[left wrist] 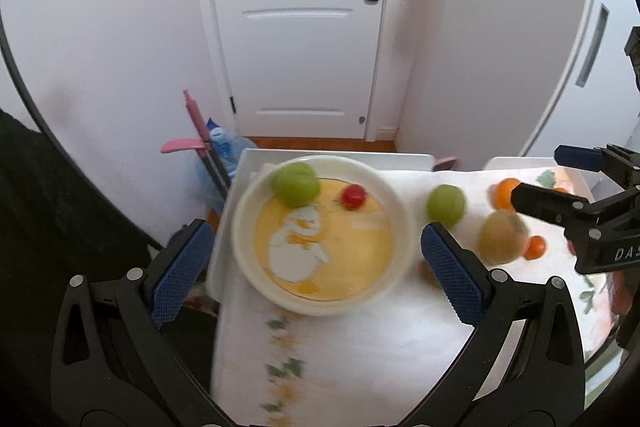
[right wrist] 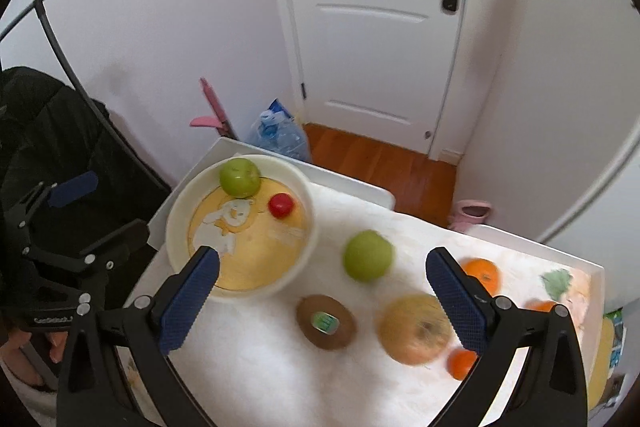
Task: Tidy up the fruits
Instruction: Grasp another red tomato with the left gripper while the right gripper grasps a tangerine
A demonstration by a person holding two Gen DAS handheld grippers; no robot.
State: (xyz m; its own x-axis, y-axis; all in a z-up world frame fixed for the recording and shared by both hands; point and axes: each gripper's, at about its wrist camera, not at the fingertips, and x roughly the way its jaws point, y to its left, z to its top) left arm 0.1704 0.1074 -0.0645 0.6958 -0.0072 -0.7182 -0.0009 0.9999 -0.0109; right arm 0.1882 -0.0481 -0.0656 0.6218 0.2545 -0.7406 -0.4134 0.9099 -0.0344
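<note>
A white bowl with a yellow duck picture holds a green apple and a small red fruit. On the white cloth lie a second green apple, a brown kiwi, a yellow-brown pear and small oranges. My left gripper hangs open over the bowl. My right gripper is open above the kiwi and the loose apple, holding nothing.
The cloth-covered table ends at a white edge toward a white door. A water jug and pink-handled tools stand on the floor at the left. Dark fabric lies left. A pink item sits on the floor.
</note>
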